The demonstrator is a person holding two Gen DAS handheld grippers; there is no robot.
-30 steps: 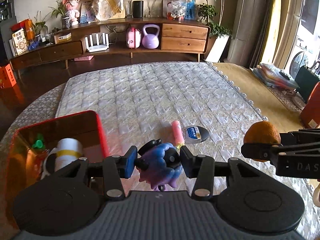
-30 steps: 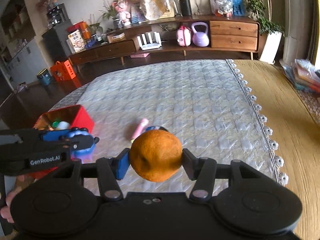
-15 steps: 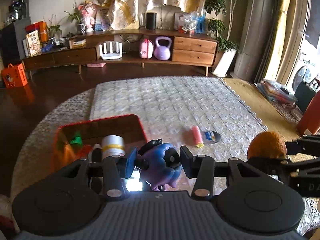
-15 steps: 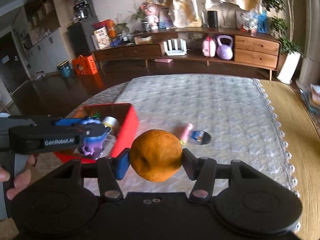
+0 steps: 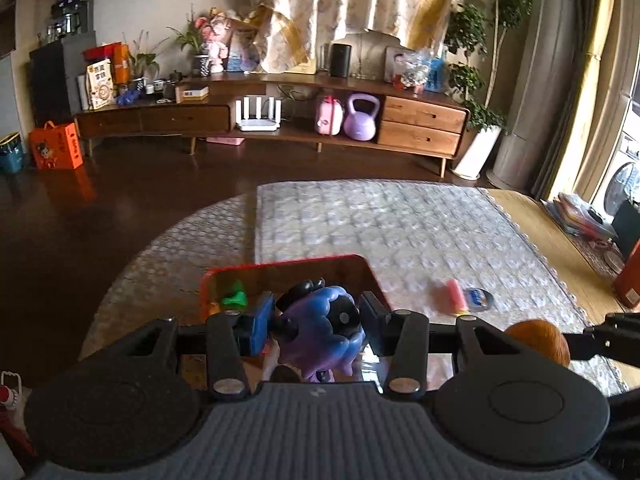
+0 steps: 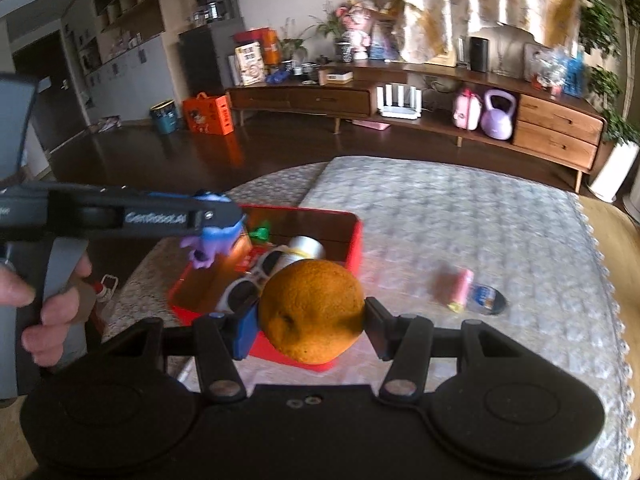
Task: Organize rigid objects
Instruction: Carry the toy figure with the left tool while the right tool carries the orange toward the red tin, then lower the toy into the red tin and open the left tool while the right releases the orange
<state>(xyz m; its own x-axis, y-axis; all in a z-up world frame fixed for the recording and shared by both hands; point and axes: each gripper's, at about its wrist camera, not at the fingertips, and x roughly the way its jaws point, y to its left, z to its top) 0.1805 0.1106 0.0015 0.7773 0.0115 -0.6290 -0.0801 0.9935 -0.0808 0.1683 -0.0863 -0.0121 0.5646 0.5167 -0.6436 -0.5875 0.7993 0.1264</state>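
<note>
My left gripper (image 5: 318, 326) is shut on a purple and blue toy figure (image 5: 316, 344) and hangs over the open red box (image 5: 288, 263). My right gripper (image 6: 310, 330) is shut on an orange (image 6: 312, 312) at the box's near right corner. The red box (image 6: 356, 240) holds white sunglasses (image 6: 248, 284), a white and yellow can (image 6: 306, 250) and a small green thing (image 6: 260, 232). In the right wrist view the left gripper (image 6: 216, 216) reaches in from the left with the toy figure (image 6: 210, 242) beneath it. A pink tube (image 6: 462, 288) and a round tin (image 6: 486, 300) lie on the quilted mat to the right.
A person's hand (image 6: 48, 300) grips the left handle. The quilted mat (image 5: 400, 220) covers a round table, and dark floor lies beyond it. A long wooden sideboard (image 5: 420, 120) stands along the far wall. A red object (image 5: 630, 280) sits at the right edge.
Both grippers have swung left and risen with their loads. The red box has come from the far left to right under the left gripper. Both grips are unchanged.
</note>
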